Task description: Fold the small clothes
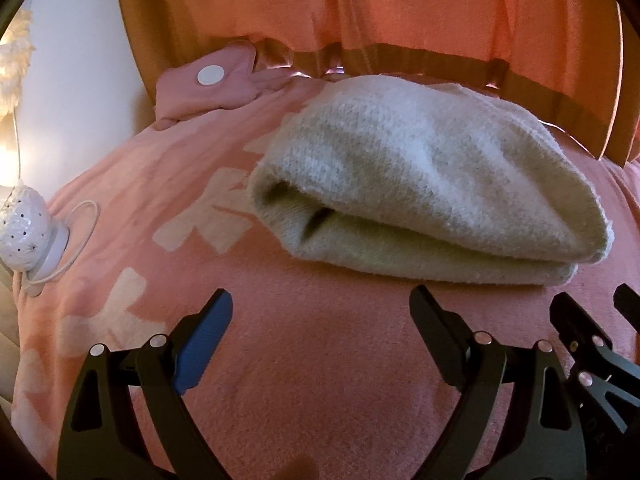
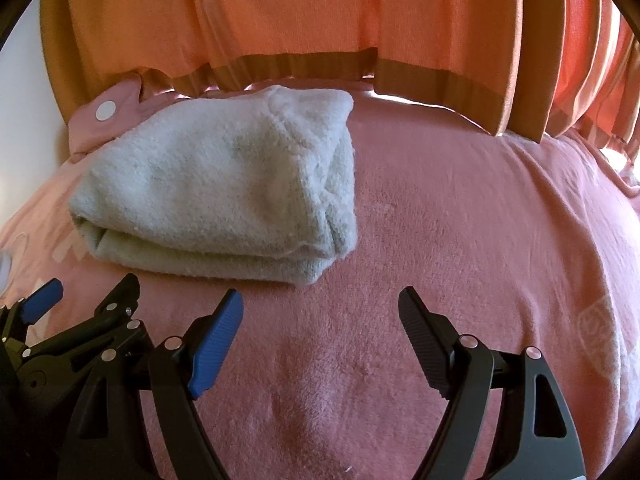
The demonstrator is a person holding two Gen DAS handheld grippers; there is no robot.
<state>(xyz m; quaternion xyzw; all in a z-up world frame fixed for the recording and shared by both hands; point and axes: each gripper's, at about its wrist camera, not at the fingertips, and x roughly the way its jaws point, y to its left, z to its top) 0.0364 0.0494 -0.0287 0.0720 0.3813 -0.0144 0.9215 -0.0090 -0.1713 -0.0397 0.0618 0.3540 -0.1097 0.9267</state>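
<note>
A pale grey-white fuzzy garment (image 1: 432, 184) lies folded into a thick bundle on the pink blanket (image 1: 320, 360). It also shows in the right wrist view (image 2: 224, 188), left of centre. My left gripper (image 1: 322, 300) is open and empty, just in front of the bundle's near edge. My right gripper (image 2: 320, 300) is open and empty, in front of and to the right of the bundle. The right gripper's fingers (image 1: 576, 320) show at the left wrist view's right edge. The left gripper (image 2: 92, 284) shows at the right wrist view's lower left.
Orange curtains (image 1: 400, 8) hang behind the bed. A pink pillow with a white round patch (image 1: 210, 76) lies at the back left. A white speckled lamp with a cord (image 1: 24, 232) stands at the left edge.
</note>
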